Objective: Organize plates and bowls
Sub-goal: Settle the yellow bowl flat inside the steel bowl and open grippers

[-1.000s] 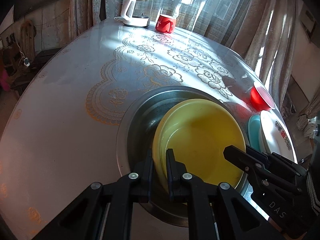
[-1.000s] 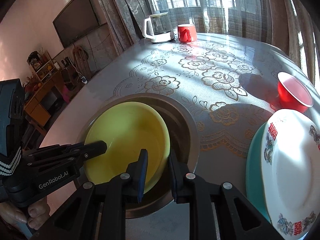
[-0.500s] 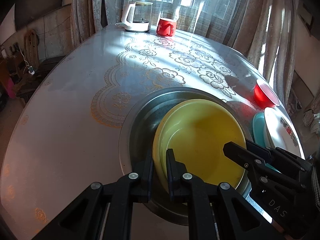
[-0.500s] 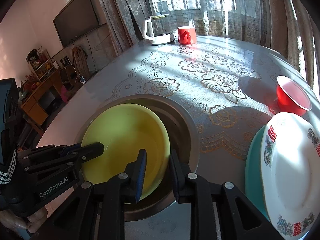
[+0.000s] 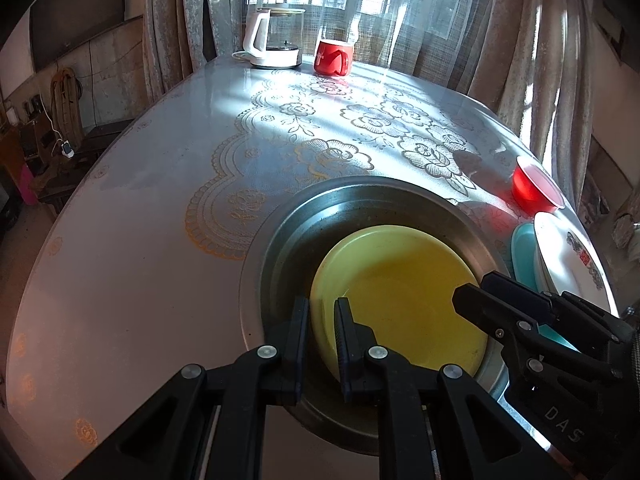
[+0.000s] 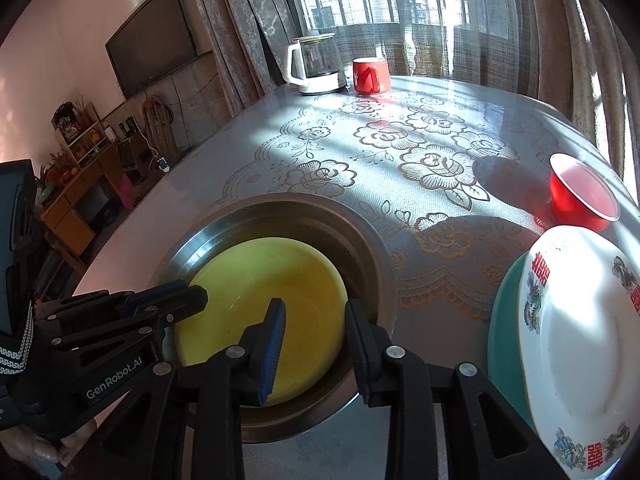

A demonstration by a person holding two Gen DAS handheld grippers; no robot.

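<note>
You are holding both grippers over the yellow plate (image 5: 404, 300), which is lying down inside the round metal basin (image 5: 280, 248) set in the table (image 5: 140, 240).

Your left gripper (image 5: 322, 334) is pinching the near rim of the yellow plate, with that rim sitting right between its two jaws. Those jaws are just starting to loosen.

Your right gripper (image 6: 314, 346) is opening. Its jaws are standing apart on either side of the plate's other rim, and they are not pressing on it.

Past the right jaw, the white plate (image 6: 580, 352) is resting on the teal plate (image 6: 502, 344), and the red bowl (image 6: 582, 192) is sitting farther ahead.

Here is what I think could go wrong. If you are lifting one gripper away while a jaw is still catching the rim, the plate could tip up or scrape the basin. If your right gripper is swinging out wide, it could bump the white plate and make it slide.
</note>
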